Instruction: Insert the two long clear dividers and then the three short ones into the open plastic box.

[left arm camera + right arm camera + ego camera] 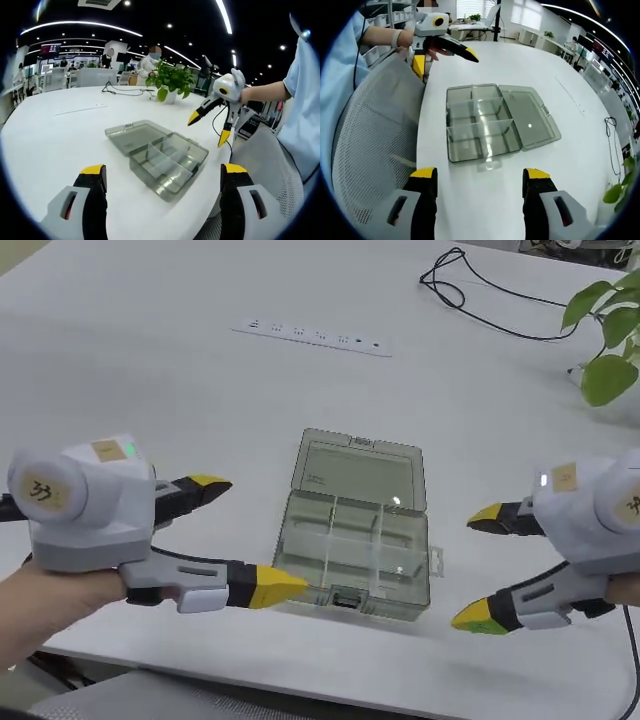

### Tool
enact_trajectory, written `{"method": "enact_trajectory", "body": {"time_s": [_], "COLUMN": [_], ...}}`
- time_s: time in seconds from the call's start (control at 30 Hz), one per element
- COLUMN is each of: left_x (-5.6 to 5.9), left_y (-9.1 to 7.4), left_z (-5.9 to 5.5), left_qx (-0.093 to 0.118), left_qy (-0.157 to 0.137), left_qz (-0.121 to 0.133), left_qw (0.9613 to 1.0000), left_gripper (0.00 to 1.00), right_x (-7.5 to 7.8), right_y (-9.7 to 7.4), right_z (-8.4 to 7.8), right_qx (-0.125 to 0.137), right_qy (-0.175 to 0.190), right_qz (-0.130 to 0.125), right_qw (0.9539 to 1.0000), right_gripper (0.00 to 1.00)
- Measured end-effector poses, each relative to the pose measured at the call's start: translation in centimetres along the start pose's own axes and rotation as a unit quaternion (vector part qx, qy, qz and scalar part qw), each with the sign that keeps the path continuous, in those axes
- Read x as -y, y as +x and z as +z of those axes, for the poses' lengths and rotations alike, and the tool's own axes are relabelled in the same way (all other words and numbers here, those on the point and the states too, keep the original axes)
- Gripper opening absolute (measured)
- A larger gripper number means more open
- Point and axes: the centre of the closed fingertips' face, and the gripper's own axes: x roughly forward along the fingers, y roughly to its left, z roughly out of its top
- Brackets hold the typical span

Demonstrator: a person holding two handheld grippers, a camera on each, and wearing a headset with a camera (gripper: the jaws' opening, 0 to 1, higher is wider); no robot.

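Note:
The open clear plastic box [360, 565] lies on the white table between my two grippers, its lid [360, 470] flat on the far side. Clear dividers [372, 538] stand inside it and split it into several compartments. My left gripper [262, 534] hovers open to the left of the box and holds nothing. My right gripper [468, 571] hovers open on the right, also holding nothing. The left gripper view looks past its own open gripper [162, 172] at the box [167, 157] and the right gripper [206, 132]. The right gripper view has its gripper [480, 175] before the box [480, 122], dividers [479, 121] and left gripper [446, 65].
A white power strip [312, 337] lies farther back on the table. A black cable [480, 290] and a green plant [610, 330] sit at the back right. The table's near edge runs just below the grippers, and a mesh chair [380, 150] stands behind it.

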Motion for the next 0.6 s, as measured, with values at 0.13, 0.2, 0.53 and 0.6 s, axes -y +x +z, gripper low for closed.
{"method": "enact_trajectory", "body": {"time_s": [0.13,0.2,0.53,0.6], "left_x": [0.0,0.0,0.0,0.0], "left_y": [-0.1,-0.2,-0.9,-0.9], "left_z": [0.1,0.1,-0.2,-0.2], "left_qx": [0.002,0.002,-0.001,-0.001], "left_qy": [-0.001,-0.002,0.001,0.001], "left_qz": [0.002,0.004,0.009,0.011], "left_qw": [1.0000,1.0000,1.0000,0.9999], "left_gripper": [0.96,0.96,0.96,0.96], "right_x": [0.7,0.7,0.6,0.5], "right_y": [0.5,0.9,3.0,3.4], "right_z": [1.7,2.1,3.0,2.9], "right_qx": [-0.001,-0.014,-0.076,-0.084], "right_qy": [-0.025,-0.033,-0.054,-0.057], "right_qz": [0.002,0.018,0.076,0.084], "right_qw": [0.9997,0.9992,0.9927,0.9913], "right_gripper": [0.65,0.55,0.16,0.11]}}
